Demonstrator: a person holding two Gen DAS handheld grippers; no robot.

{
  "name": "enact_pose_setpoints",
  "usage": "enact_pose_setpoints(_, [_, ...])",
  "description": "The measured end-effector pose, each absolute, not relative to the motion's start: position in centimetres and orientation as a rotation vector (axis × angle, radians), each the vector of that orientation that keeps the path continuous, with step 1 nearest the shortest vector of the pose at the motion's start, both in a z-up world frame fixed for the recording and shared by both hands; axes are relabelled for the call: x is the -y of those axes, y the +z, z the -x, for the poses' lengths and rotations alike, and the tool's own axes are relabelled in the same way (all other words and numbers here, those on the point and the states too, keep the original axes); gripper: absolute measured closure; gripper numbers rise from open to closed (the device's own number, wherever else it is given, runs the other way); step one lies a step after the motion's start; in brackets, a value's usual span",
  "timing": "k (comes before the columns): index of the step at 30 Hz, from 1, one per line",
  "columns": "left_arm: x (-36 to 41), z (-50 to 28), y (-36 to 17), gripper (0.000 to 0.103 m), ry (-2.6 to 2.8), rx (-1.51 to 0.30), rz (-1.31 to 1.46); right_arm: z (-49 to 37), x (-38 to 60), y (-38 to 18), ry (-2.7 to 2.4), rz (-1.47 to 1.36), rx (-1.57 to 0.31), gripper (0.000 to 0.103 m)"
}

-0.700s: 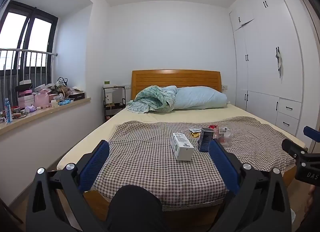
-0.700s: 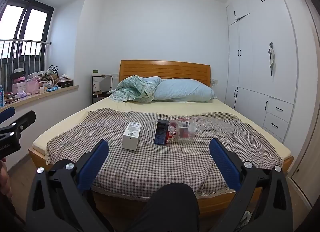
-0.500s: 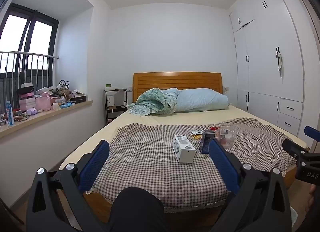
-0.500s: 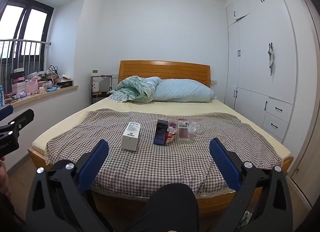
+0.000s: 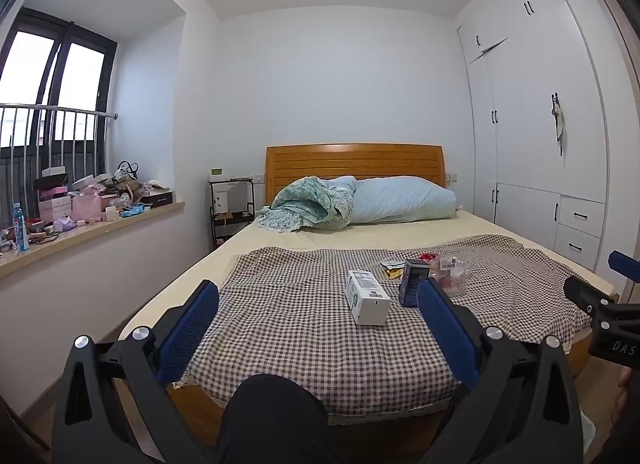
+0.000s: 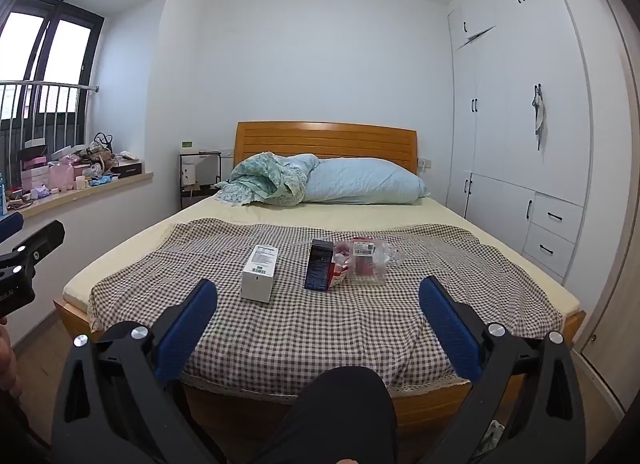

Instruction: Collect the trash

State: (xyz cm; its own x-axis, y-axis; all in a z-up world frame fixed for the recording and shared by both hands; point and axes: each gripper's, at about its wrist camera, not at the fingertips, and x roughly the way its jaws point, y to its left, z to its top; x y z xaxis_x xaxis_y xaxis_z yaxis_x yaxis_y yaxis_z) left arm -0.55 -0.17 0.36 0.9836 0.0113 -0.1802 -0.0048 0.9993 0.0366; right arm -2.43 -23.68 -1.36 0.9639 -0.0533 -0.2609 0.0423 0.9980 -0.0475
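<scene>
Evidently the bed serves as the sorting surface: a checked cloth keeps the trash together at its middle, well apart from both tongs. White box lies at ten o'clock of the right gripper, dark box and clear plastic tub at twelve. Both left gripper and right gape fully, empty. Only the left view shows paper scraps behind the dark box.

The left gripper and the right gripper are alike. Black angular frames carry silver screws. Blue textured pads line the fingers.
</scene>
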Motion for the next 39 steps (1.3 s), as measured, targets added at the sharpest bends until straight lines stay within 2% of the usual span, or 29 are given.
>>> enact_pose_setpoints(39, [0.25,0.33,0.23,0.007,0.009,-0.192,-0.040,2.52,23.62,-1.29,-0.056,0.043,-0.261,0.006])
